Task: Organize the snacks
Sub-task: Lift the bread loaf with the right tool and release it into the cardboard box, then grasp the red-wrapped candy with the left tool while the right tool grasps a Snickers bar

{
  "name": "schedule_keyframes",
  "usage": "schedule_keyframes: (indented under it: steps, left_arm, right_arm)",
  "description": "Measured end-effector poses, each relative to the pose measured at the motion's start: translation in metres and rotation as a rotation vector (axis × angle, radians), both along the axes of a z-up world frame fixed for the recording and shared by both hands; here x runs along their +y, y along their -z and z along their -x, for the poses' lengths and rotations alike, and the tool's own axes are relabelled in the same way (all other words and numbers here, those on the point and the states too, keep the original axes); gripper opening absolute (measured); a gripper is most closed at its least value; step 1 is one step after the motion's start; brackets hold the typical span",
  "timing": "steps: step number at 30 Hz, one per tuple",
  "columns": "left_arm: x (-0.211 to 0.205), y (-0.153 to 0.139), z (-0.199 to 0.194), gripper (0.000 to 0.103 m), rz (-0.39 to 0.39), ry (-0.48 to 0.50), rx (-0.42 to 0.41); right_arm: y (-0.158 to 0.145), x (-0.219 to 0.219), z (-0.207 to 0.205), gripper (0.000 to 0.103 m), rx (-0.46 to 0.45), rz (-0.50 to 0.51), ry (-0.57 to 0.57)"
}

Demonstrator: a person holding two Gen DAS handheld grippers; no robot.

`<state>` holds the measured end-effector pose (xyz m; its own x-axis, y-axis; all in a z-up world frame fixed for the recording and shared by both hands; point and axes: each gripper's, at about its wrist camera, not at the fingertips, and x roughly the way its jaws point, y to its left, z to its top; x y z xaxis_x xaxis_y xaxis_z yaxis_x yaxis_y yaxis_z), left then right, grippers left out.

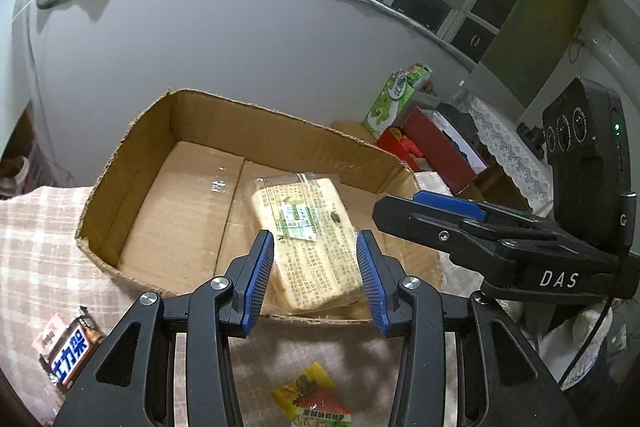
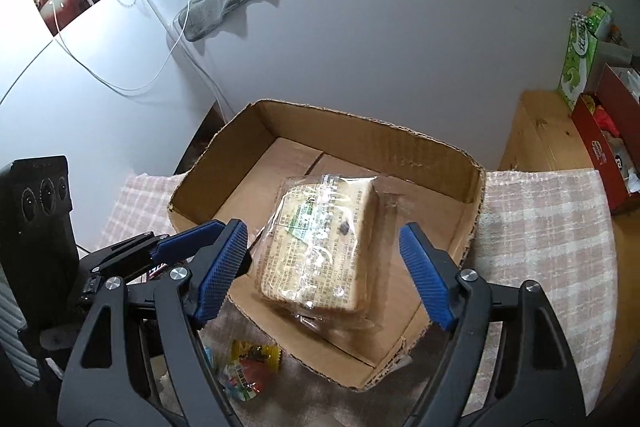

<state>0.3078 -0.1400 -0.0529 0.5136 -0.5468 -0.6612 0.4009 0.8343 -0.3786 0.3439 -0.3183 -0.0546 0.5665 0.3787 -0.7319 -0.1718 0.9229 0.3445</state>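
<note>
A clear-wrapped pack of toast bread (image 1: 308, 235) (image 2: 320, 247) lies tilted inside an open cardboard box (image 1: 280, 123) (image 2: 360, 123), near its front right corner. My right gripper (image 2: 324, 267) stands wide open over the pack, and neither blue pad touches the wrapper. In the left wrist view the right gripper (image 1: 400, 215) reaches in from the right above the box's edge. My left gripper (image 1: 316, 279) hovers at the box's near rim, open by a narrow gap with nothing gripped. In the right wrist view the left gripper (image 2: 176, 251) sits at the left.
The box rests on a pink checked cloth (image 1: 36, 259) (image 2: 540, 227). A dark chocolate bar (image 1: 68, 359) and a yellow-red candy packet (image 1: 312, 399) (image 2: 248, 367) lie in front of the box. A green carton (image 2: 580, 55) and a red box (image 2: 604, 147) stand at the right.
</note>
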Motion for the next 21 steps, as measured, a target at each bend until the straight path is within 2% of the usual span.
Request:
schedule_keyframes:
  steps: [5,13,21]
  left_arm:
    - [0.009,-0.011,0.008,0.041,0.007,-0.017,-0.019]
    - [0.047,-0.035,0.041,0.041,0.017,-0.072,-0.079]
    - [0.096,-0.034,0.082,0.041,0.026,-0.147,-0.092]
  right_arm:
    - [-0.007,-0.003,0.011,0.081,-0.01,0.0,0.009]
    - [-0.03,0.007,0.051,0.081,-0.059,0.026,-0.011]
    - [-0.032,0.028,0.095,0.081,-0.076,0.066,-0.056]
